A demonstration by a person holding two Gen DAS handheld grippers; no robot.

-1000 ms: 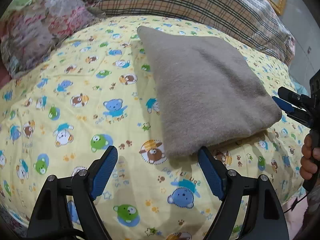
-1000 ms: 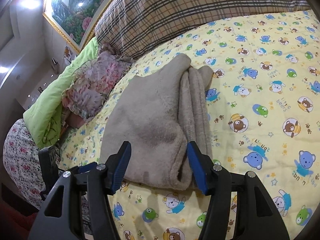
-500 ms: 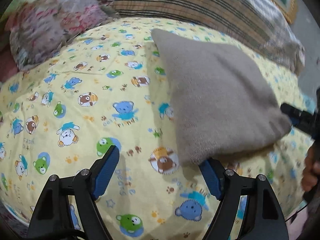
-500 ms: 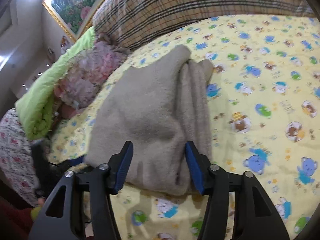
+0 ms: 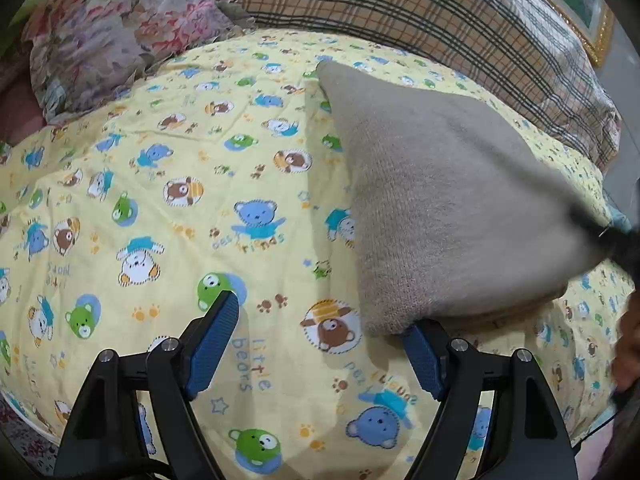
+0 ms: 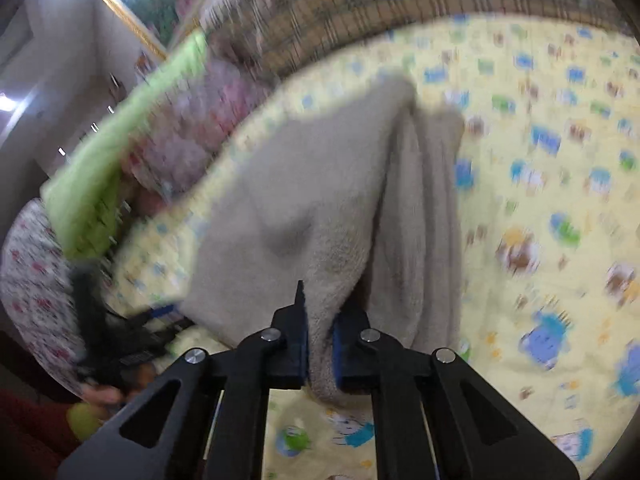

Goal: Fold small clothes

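A folded beige fleece garment (image 5: 444, 200) lies on a yellow bear-print bedsheet (image 5: 200, 200). My left gripper (image 5: 324, 344) is open, low over the sheet; its right finger sits under the garment's near corner and its left finger is off the cloth. In the right wrist view my right gripper (image 6: 320, 344) is shut on the near edge of the garment (image 6: 312, 208), which is lifted and bunched into folds. The right gripper also shows blurred at the garment's right corner in the left wrist view (image 5: 600, 232).
A plaid pillow (image 5: 420, 12) lies along the head of the bed. A floral cushion (image 5: 112, 36) and a green blanket (image 6: 100, 184) lie to the left. A gold-framed picture (image 6: 132, 4) hangs on the wall. The bed's edge runs near the right gripper.
My right gripper has closed on the garment's near edge and lifted it. My left gripper has moved forward, its right finger now under the garment's corner. The right view is motion-blurred.
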